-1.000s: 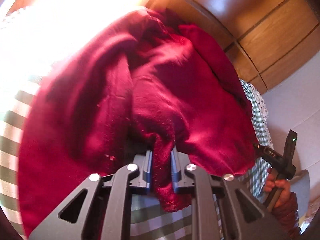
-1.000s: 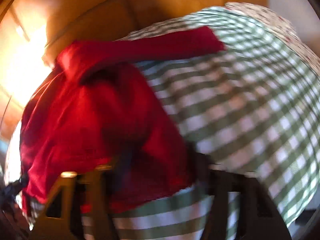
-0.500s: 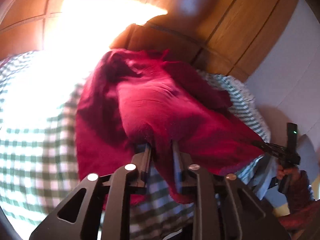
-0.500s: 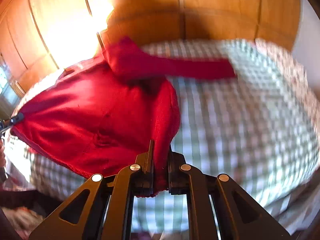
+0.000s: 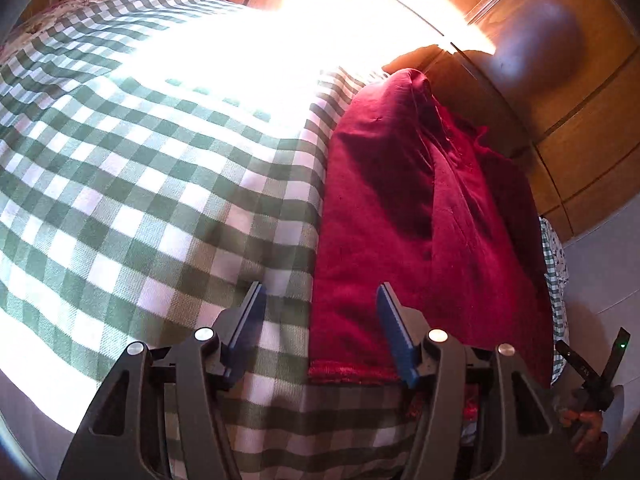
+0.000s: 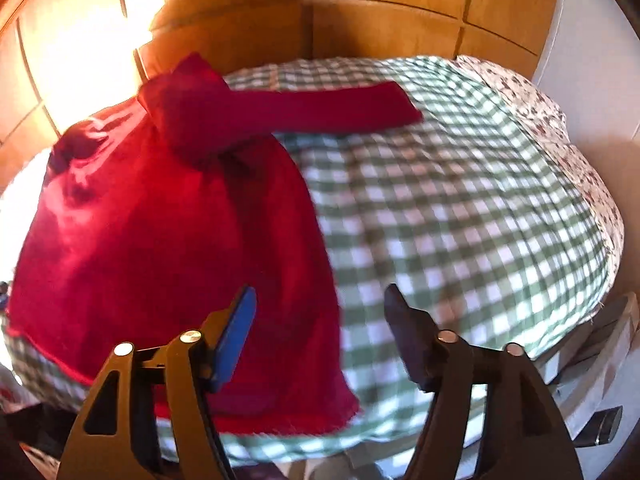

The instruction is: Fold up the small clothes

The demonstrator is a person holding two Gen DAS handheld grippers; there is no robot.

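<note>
A dark red garment (image 5: 420,232) lies flat on the green and white checked cover (image 5: 160,184), near its front edge. In the right wrist view the red garment (image 6: 168,248) spreads at the left, one long sleeve (image 6: 320,110) stretched to the right. My left gripper (image 5: 320,320) hovers over the garment's left hem corner, jaws opening, pads clear of the cloth. My right gripper (image 6: 318,320) hangs over the garment's right edge, jaws opening wide, nothing pressed between them. The right gripper (image 5: 592,364) also shows at the far right of the left wrist view, in a hand.
Wooden panelled doors (image 6: 380,20) stand behind the bed. Strong glare (image 5: 320,40) washes out the far part of the cover. A floral sheet (image 6: 540,96) edges the bed at the right. The checked cover (image 6: 460,220) stretches right of the garment.
Both grippers have let go of the red garment and their jaws have spread. The garment, held up before, now lies flat on the cover. The left gripper has shifted to its left edge.
</note>
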